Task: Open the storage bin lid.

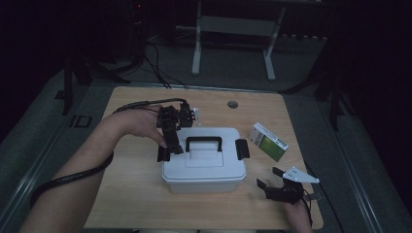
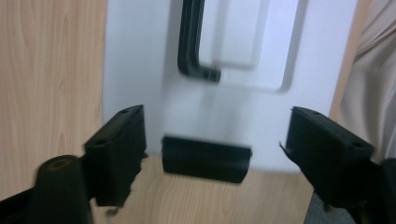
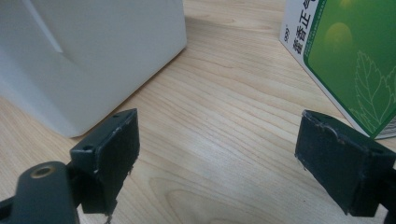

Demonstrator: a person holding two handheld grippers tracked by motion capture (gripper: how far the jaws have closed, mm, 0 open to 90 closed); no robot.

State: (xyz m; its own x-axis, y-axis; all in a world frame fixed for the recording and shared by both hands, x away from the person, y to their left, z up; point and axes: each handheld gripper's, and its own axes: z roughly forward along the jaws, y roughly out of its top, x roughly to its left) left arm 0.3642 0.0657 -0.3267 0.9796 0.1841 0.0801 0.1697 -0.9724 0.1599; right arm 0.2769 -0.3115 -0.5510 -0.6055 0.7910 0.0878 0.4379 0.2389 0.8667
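Left claw [image 2: 212, 140] hovers spread at the left end of the white box [image 1: 204, 162], jaws straddling its black latch [image 2: 205, 158] without touching it. Unlatching looks like the step in hand; next I need to close in under that latch's edge. Right claw [image 1: 270, 178] waits spread, right of the box.

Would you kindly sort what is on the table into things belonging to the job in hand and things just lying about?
In hand:
white plastic box with black handle
its black left latch
left gripper

Lying about:
green and white carton
right gripper, open over bare wood
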